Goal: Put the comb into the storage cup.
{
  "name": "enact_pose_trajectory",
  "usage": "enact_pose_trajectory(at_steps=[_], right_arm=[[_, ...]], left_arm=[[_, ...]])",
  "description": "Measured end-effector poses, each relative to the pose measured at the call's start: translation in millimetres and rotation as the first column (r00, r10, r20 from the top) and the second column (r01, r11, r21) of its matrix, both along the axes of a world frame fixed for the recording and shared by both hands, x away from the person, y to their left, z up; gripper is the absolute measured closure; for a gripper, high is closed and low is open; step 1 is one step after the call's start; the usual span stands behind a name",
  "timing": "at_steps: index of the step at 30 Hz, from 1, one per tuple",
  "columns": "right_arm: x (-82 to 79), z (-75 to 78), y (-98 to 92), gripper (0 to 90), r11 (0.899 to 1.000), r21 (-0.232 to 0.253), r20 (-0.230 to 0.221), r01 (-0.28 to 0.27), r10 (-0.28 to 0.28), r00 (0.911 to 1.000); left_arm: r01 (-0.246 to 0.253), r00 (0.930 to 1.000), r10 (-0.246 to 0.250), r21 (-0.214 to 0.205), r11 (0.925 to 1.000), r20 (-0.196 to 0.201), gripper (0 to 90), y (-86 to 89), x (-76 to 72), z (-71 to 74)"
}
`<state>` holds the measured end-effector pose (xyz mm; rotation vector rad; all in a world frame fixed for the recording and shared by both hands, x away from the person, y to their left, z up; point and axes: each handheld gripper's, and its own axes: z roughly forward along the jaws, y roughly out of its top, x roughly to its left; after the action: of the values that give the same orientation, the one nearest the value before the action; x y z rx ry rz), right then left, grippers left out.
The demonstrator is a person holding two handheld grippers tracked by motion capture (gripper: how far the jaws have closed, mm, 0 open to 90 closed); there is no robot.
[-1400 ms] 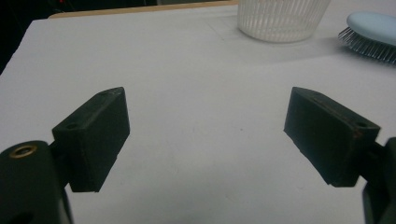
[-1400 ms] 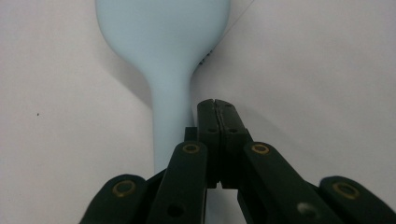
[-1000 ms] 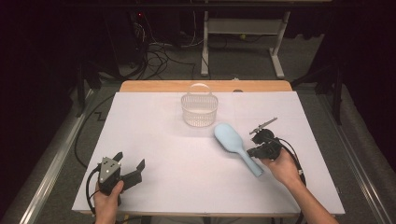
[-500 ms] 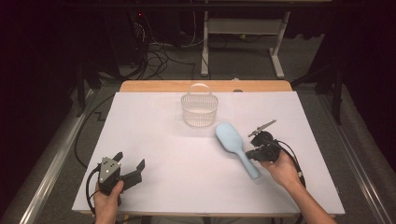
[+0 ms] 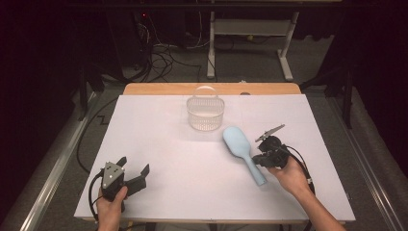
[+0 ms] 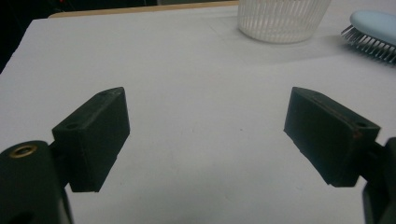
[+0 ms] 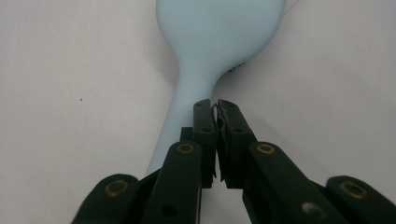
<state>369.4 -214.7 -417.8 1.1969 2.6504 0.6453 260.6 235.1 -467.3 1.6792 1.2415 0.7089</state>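
A pale blue hairbrush (image 5: pixel 235 139) lies bristles down on the white table (image 5: pixel 163 139), its handle pointing to the near right. My right gripper (image 5: pixel 257 158) rests at the handle's right side. In the right gripper view its jaws are pressed together over the hairbrush (image 7: pixel 219 32) handle, and nothing shows between them, so the right gripper (image 7: pixel 217 105) is shut. Held low at the near left corner, my left gripper (image 5: pixel 134 164) is open. The left gripper view shows the left gripper (image 6: pixel 205 126) with its jaws wide apart over bare table, and the hairbrush (image 6: pixel 373 21) bristles at far right.
A small white plastic basket (image 5: pixel 206 113) with a handle stands upright at the table's back middle, just behind the brush head; the basket (image 6: pixel 280 21) also appears in the left gripper view. A wooden strip (image 5: pixel 211 89) edges the far side. Cables and a desk frame lie beyond.
The right hand and gripper have shifted very slightly toward the near edge. Brush, basket and left gripper have stayed put.
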Motion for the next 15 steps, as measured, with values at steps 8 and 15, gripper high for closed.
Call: enact_pose_trajectory(at_steps=[8, 15], right_arm=[[1.3, 4.8, -1.1, 58.8, 0.998, 0.035, 0.01, 0.043, -0.044, 0.999], [2.3, 0.4, 6.7, 44.0, 0.998, 0.036, 0.005, 0.044, -0.044, 0.999]], left_arm=[[0.001, 1.0, -0.001, 0.001, 1.0, 0.0, 15.0, -0.2, 0.0, 0.0], [0.004, 1.0, -0.004, 0.001, 1.0, 0.0, 15.0, -0.5, 0.2, 0.0]])
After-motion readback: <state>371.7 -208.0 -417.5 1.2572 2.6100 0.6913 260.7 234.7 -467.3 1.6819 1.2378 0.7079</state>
